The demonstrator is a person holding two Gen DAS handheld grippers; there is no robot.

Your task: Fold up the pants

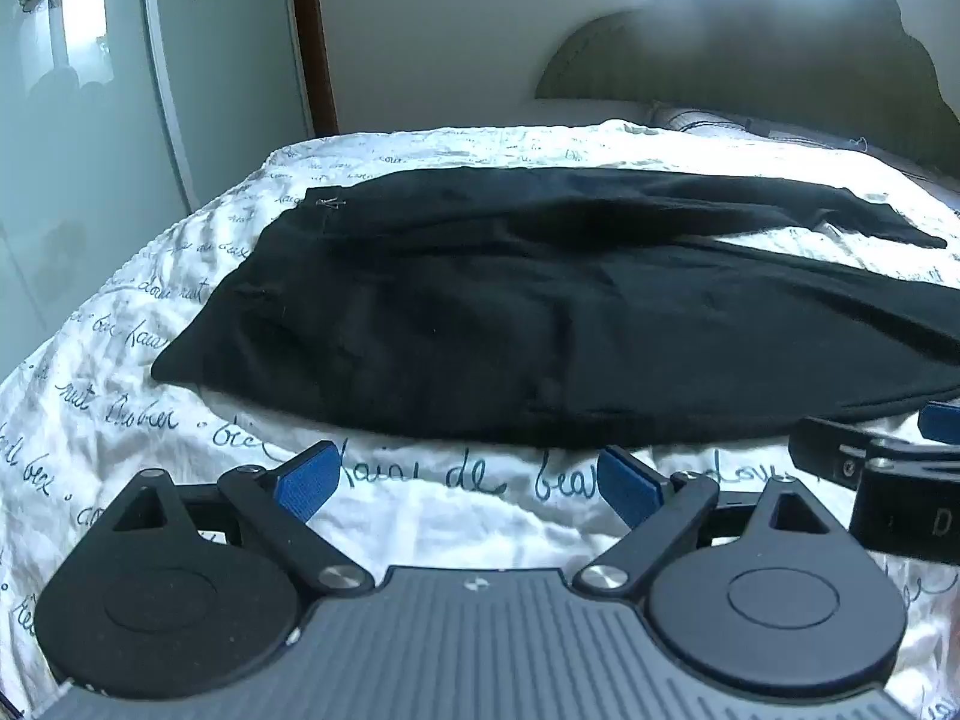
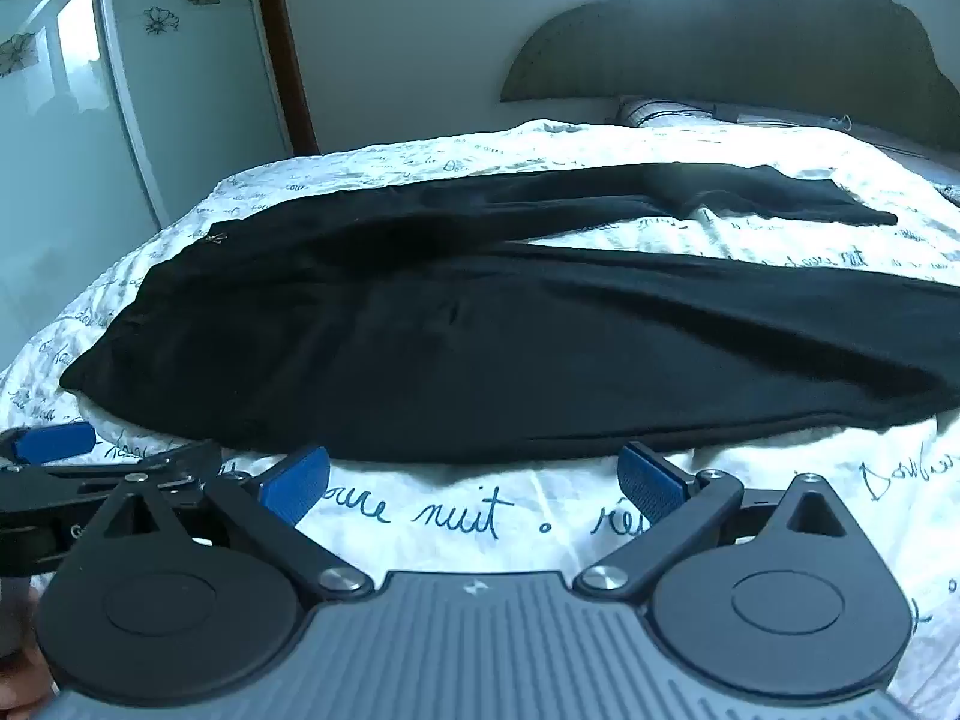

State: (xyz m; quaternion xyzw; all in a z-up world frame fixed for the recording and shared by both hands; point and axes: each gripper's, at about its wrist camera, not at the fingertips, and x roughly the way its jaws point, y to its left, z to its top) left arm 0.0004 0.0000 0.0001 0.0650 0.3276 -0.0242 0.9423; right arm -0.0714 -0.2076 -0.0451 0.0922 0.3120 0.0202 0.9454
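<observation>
I see a bed (image 1: 420, 522), white script-printed cover; black pants (image 1: 540, 324) lie flat across mid-frame, legs splayed toward the right edge.

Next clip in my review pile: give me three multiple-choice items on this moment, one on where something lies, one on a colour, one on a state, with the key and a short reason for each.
1. Where do the pants lie?
A. Spread on the bedspread
B. Hung on the headboard
C. On the floor

2. What colour are the pants?
A. White
B. Black
C. Red

3. How do the two grippers stand?
A. Both shut on the pants
B. One open, one shut on cloth
C. Both open, holding nothing

Key:
1 A: the pants lie flat across the script-printed bedspread, legs running off to the right.
2 B: the cloth is black against the white cover.
3 C: the left gripper and the right gripper each show blue pads spread apart over bare bedspread, short of the pants' near edge.
</observation>
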